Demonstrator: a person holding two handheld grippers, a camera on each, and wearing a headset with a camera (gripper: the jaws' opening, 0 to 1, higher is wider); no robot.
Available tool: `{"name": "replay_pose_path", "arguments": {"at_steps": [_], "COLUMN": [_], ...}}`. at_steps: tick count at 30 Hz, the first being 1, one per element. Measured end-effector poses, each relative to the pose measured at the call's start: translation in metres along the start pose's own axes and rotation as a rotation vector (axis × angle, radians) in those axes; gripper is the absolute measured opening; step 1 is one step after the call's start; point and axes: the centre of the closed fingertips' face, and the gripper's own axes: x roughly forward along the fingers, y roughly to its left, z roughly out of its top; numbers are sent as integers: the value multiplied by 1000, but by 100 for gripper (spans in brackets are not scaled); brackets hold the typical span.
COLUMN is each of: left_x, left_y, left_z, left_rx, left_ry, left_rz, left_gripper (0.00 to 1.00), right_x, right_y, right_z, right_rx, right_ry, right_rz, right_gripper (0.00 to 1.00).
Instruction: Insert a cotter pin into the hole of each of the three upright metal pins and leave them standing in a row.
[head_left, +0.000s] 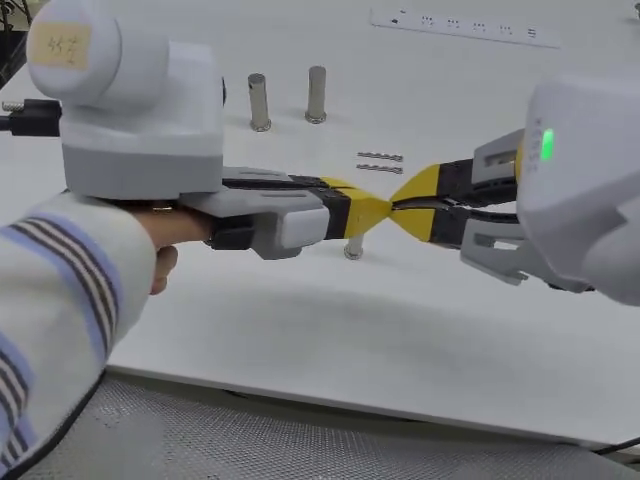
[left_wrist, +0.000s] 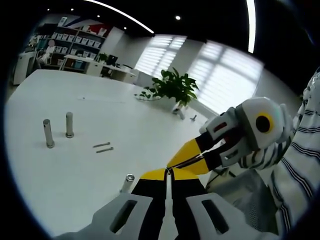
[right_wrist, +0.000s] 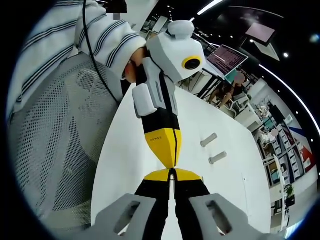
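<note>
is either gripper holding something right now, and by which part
Cannot be told: the left gripper and right gripper meet tip to tip with jaws shut, and anything pinched between them is too thin to see.

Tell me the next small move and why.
Probably ease both tips down toward the near pin: the left gripper and right gripper are shut, tips meeting above it, perhaps pinching a cotter pin, though I cannot tell. Two cotter pins lie loose behind.

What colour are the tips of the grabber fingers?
Yellow. The fingers show it best in the head view.
</note>
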Motion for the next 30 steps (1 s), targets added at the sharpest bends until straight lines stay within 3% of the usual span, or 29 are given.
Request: {"name": "replay_pose_path", "arguments": {"at_steps": [4,7,10,15,19,23,26,28,30], "left_x": [0,0,-1,-4,-4,-5,-7,-7,-9], "left_y": [0,0,0,2,-9,-13,-18,-23,-24], "left_z": [-2,-5,-5,-3,-4,-5,-7,-7,-8], "left_rx": [25,55,85,191,292,396,438,472,484], "left_ry": [15,32,37,36,41,50,57,54,52], "left_rz": [0,8,3,14,-8,-22,-39,-52,-68], "left_gripper": [0,0,0,0,0,0,0,0,0], "right_x": [1,2,2,2,0,0,-2,-2,-3], "right_y": [0,-3,-3,1,2,5,12,12,19], "right_z": [0,-1,-5,-11,-12,-13,-12,-15,-14], "right_rx": [3,17,27,91,158,261,321,339,396], "right_ry": [-4,-6,0,3,-6,-43,-68,-63,-74], "right_rz": [4,-8,0,29,49,82,153,159,220], "right_gripper": [0,13,12,14,12,12,12,11,12]}}
